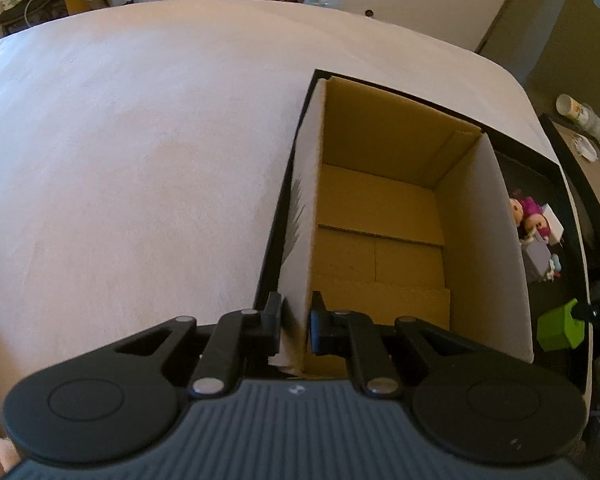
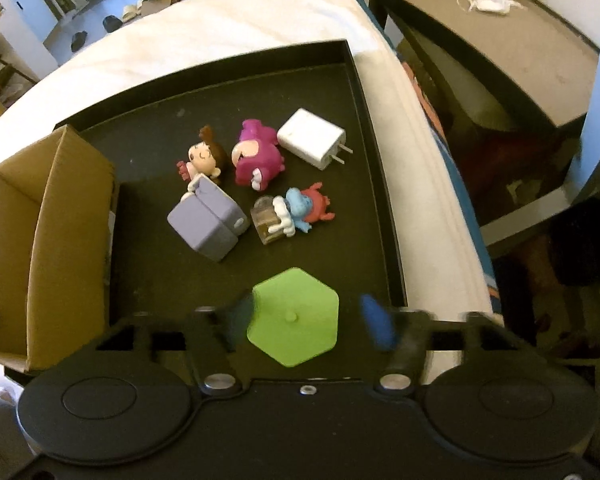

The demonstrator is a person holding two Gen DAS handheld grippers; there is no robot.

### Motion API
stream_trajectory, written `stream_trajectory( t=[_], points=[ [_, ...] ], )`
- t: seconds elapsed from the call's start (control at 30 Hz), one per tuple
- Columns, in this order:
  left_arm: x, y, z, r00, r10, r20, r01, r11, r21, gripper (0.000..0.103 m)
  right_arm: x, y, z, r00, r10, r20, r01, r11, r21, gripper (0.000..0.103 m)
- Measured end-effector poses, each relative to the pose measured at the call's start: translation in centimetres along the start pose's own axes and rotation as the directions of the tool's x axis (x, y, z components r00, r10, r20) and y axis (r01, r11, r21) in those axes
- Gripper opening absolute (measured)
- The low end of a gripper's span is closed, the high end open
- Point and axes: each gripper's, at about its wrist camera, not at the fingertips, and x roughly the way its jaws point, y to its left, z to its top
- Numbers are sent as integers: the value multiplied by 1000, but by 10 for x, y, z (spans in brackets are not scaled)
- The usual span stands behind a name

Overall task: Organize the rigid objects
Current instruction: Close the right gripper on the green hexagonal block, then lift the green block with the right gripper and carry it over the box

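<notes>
At box (image 1: 384, 208) near-left wall, left claw (image 1: 296, 322) clamped; right claw (image 2: 306, 320) apart around green hexagon (image 2: 294, 318), unpinched.

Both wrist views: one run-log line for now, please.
left claw: shut on box wall | right claw: open around green hexagon | box: empty

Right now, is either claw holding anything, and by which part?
The left claw is shut on the near wall of the open cardboard box. The right claw straddles the green hexagonal block without visibly gripping it.
</notes>
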Motion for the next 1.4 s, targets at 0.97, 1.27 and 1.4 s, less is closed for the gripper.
stream_trajectory(
  t=[0.97,1.27,1.4],
  points=[
    [13,3,-2,998,-37,42,38,999,-26,12,-40,39,16,998,44,50,-38,993,-114,52],
    [9,5,-7,998,-44,55,45,999,-9,12,-68,68,25,990,95,106,-75,982,-174,52],
    [8,5,-8,997,-47,59,47,999,-5,12,-77,83,29,985,112,133,-85,978,-193,52]
  ],
)
